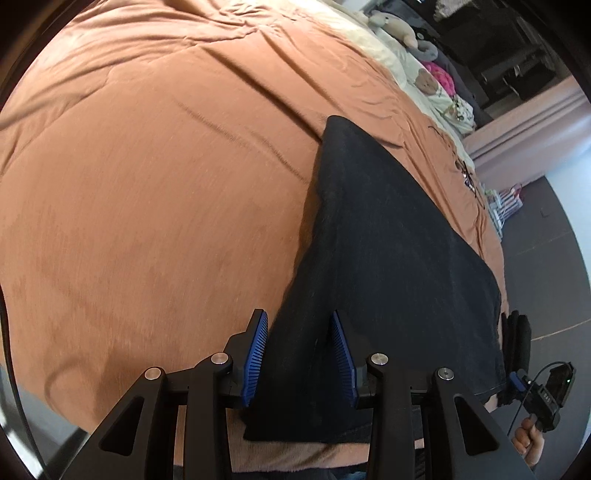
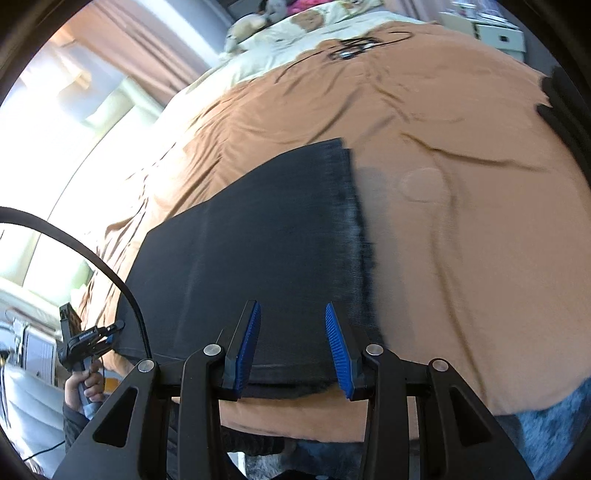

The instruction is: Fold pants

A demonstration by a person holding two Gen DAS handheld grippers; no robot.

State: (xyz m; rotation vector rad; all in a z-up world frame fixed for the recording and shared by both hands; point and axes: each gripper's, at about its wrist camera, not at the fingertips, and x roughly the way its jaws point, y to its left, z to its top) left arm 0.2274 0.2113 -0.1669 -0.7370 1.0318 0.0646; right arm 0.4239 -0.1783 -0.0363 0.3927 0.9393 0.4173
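Observation:
Black pants (image 1: 388, 266) lie folded flat on the orange bedspread (image 1: 147, 184), one narrow end running away from me. My left gripper (image 1: 297, 314) hovers open over their near left corner, its blue pads (image 1: 255, 350) apart and clear of the cloth. In the right wrist view the pants (image 2: 251, 258) show as a broad dark rectangle. My right gripper (image 2: 291, 305) stands open above their near edge, gripping nothing. Each view catches the other gripper at the far side of the pants, held in a hand: the right gripper (image 1: 543, 391), the left gripper (image 2: 92, 338).
Cream pillows (image 1: 391, 55) with soft toys (image 1: 395, 26) sit at the head of the bed. A thin black cord (image 2: 354, 46) lies on the bedspread (image 2: 461, 258) beyond the pants. A black cable (image 2: 110, 266) arcs past the left side. Curtains (image 2: 147, 40) and grey floor (image 1: 546, 258) border the bed.

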